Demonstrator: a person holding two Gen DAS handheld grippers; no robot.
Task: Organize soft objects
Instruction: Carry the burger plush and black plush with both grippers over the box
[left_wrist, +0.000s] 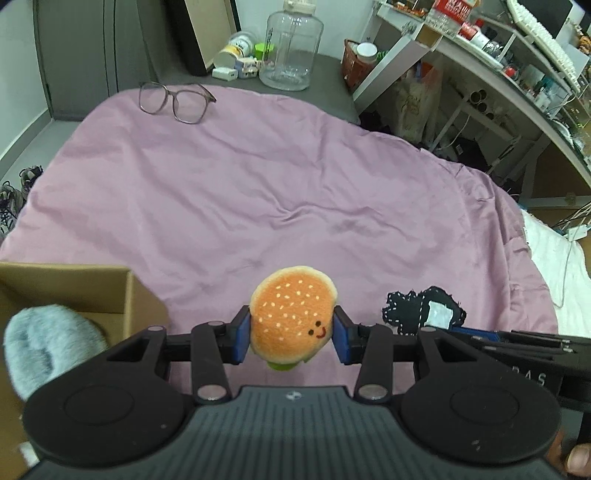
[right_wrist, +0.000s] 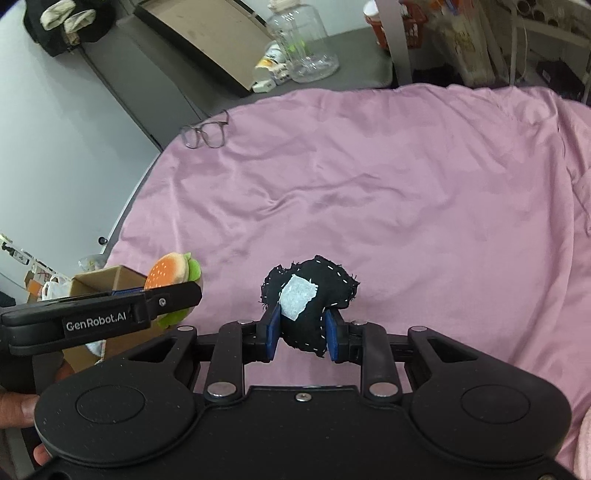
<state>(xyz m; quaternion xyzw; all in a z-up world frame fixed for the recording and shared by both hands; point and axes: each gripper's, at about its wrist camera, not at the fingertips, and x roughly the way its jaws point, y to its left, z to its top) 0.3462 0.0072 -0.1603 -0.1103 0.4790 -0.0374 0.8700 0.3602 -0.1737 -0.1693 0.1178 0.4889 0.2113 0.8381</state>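
My left gripper (left_wrist: 291, 332) is shut on a plush hamburger (left_wrist: 293, 317) with a small smiling face, held above the pink bedsheet (left_wrist: 258, 184). The hamburger also shows in the right wrist view (right_wrist: 173, 273), next to the cardboard box (right_wrist: 99, 282). My right gripper (right_wrist: 301, 332) is shut on a black stitched soft toy (right_wrist: 314, 291) with a white patch; it also shows in the left wrist view (left_wrist: 421, 308). The open cardboard box (left_wrist: 74, 291) sits at the left and holds a grey fluffy soft object (left_wrist: 44, 339).
A pair of glasses (left_wrist: 175, 99) lies on the sheet's far edge. Behind it a grey surface carries a clear plastic jar (left_wrist: 291, 51), small containers and a basket. Cluttered shelves (left_wrist: 498, 55) stand at the right. Shoes (left_wrist: 14, 195) lie on the floor at the left.
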